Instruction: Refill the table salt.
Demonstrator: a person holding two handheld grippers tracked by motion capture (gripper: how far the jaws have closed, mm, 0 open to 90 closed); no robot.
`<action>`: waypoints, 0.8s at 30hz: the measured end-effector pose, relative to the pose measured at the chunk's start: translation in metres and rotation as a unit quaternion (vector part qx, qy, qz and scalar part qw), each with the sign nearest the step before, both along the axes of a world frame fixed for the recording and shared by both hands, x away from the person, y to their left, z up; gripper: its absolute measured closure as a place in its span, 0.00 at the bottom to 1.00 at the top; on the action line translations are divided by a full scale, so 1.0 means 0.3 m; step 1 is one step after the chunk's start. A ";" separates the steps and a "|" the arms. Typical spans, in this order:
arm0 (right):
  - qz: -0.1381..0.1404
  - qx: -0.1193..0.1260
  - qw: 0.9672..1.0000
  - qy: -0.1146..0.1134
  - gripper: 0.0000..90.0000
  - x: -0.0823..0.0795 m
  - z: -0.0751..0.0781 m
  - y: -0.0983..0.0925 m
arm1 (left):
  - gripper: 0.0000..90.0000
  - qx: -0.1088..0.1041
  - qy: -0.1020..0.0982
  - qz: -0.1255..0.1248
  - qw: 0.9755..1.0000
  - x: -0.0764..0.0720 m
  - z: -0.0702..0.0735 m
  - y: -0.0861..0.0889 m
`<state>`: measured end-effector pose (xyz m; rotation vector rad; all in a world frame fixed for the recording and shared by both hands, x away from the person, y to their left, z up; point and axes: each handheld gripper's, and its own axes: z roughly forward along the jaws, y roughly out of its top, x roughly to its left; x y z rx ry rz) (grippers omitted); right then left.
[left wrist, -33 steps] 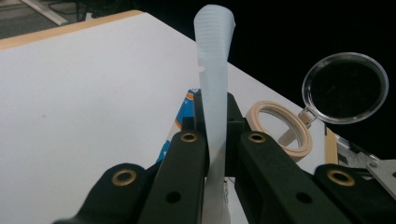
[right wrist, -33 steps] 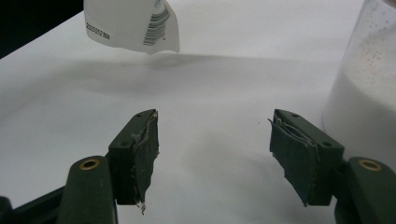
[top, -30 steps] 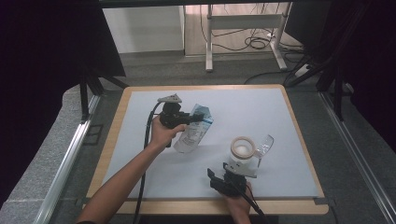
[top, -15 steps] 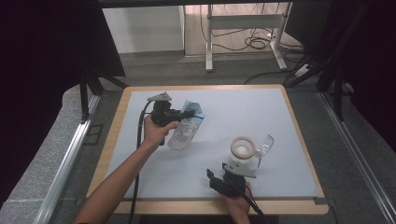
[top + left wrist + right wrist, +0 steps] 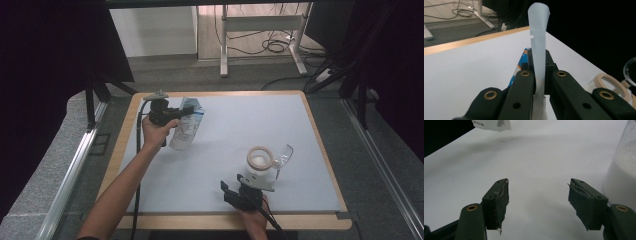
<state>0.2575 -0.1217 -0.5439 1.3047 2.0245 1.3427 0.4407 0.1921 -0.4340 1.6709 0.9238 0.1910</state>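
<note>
I worked at a table with a pale, blue-white top framed by a light wooden rim. The surface was plain and matte, and most of it lay bare. Taking the middle of the top as the clock's centre, a white container with an open round mouth stood directly on it at about four o'clock. Its clear lid lay touching it on the three o'clock side, tilted. The wooden rim ran unbroken along the far edge at twelve o'clock. Grey floor surrounded the table.
</note>
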 end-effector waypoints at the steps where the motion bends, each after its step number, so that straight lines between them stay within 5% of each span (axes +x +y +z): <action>1: -0.001 0.000 1.000 0.000 0.37 0.000 -0.001 0.001 | 1.00 -0.001 0.000 0.004 1.000 0.004 -0.003 0.006; 24: 0.002 0.003 1.000 -0.002 0.37 -0.001 -0.001 0.000 | 1.00 -0.014 -0.030 0.064 0.997 0.023 -0.106 0.076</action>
